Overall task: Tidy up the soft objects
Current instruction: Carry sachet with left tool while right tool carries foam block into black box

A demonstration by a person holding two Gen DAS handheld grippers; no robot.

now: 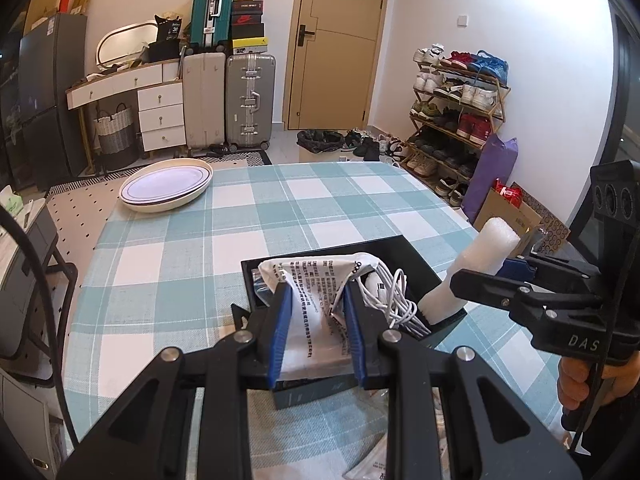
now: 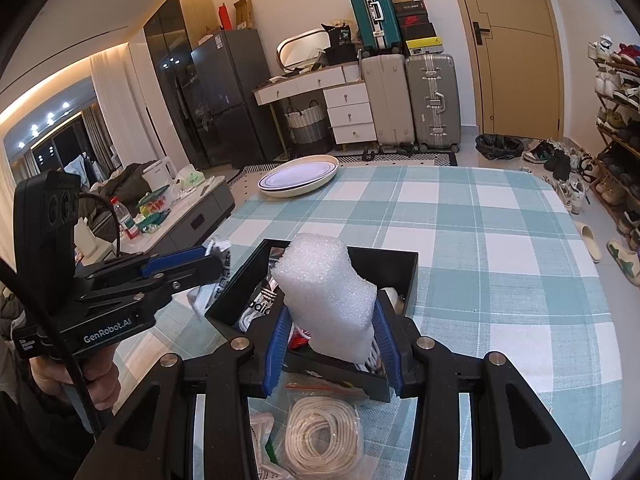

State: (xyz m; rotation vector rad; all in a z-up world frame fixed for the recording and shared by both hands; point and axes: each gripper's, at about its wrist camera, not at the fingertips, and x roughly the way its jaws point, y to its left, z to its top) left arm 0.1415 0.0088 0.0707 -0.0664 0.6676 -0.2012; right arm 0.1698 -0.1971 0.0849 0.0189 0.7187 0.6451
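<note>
L tool [image 1: 316, 320] clamped on printed white bag [image 1: 316, 280], R tool [image 2: 330, 336] clamped on white foam piece [image 2: 326, 292], both held just over black tray [image 2: 404, 268] on checked bench [image 1: 200, 240]. Probably both light & squashy: bag thin, slick, likely to crumple or slip, so best pinched mid-fold w/ pads flat; foam springy, dents under squeeze, best gripped across lower body. Loose white cable [image 1: 394, 296] in tray could snag on drop-in.
</note>
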